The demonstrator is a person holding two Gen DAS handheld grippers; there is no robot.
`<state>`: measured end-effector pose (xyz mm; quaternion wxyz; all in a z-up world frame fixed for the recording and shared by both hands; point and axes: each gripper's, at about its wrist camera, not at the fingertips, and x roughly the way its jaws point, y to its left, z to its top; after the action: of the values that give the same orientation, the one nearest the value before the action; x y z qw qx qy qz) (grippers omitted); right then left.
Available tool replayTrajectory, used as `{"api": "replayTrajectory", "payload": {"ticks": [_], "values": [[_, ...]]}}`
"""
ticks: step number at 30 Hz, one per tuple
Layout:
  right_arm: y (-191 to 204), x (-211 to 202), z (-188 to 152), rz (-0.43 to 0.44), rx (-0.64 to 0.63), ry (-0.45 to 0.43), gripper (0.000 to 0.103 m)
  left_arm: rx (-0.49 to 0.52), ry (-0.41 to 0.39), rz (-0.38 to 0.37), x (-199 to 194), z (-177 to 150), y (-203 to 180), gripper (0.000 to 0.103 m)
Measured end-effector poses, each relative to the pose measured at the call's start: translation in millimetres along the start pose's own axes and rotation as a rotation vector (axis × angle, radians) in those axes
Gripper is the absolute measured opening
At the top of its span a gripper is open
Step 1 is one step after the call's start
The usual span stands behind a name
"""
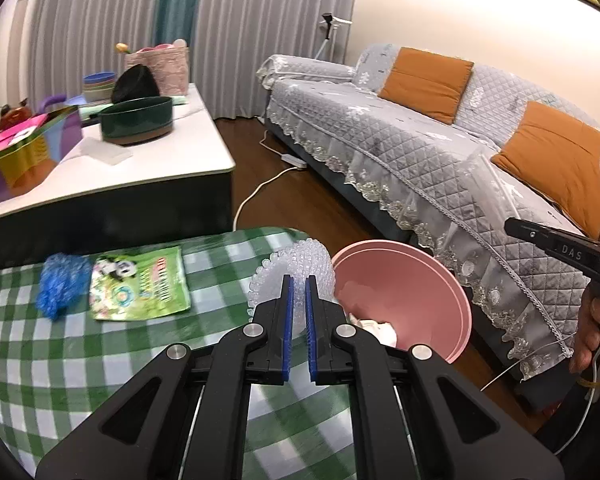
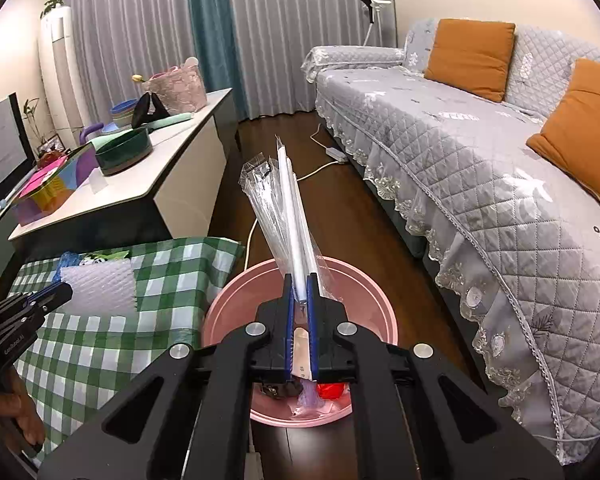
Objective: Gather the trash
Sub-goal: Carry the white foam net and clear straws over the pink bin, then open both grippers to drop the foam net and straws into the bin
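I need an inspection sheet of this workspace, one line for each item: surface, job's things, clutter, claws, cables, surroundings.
Surface: green checked cloth covers the table.
Job's things: pink bin beside the table, trash already inside; bubble wrap; clear straw wrapper; blue bubble wrap and panda snack bag lie on the cloth.
Clutter: dark green bowl and coloured boxes on the white cabinet.
Claws: left claw shut on bubble wrap; right claw shut on straw wrapper, above the bin.
Cables: white power strip cable on the floor.
Surroundings: grey sofa, orange cushions, curtains.
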<state>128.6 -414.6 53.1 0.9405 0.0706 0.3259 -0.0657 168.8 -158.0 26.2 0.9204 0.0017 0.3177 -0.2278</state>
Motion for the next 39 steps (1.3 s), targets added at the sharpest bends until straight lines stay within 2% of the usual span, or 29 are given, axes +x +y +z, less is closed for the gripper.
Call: {"api": "replayTrajectory", "payload": {"ticks": [12, 17, 37, 39], "values": [[-7.9, 14.7, 2.5, -0.026, 0.011, 0.001, 0.006, 0.043, 0.01, -0.05, 32.8, 10.9, -36.0, 0.006], [-3.8, 17.1, 4.0, -0.061, -0.019, -0.014, 0.006, 0.066, 0.012, -0.065, 44.2, 15.2, -48.7, 0.006], [-6.6, 27.4, 6.6, -0.087, -0.025, -0.008, 0.006, 0.113, 0.057, -0.093, 78.4, 22.2, -75.6, 0.006], [-6.8, 28.4, 6.2, -0.089, -0.022, -0.005, 0.01, 0.116, 0.067, -0.111, 80.7, 23.4, -76.7, 0.006]]}}
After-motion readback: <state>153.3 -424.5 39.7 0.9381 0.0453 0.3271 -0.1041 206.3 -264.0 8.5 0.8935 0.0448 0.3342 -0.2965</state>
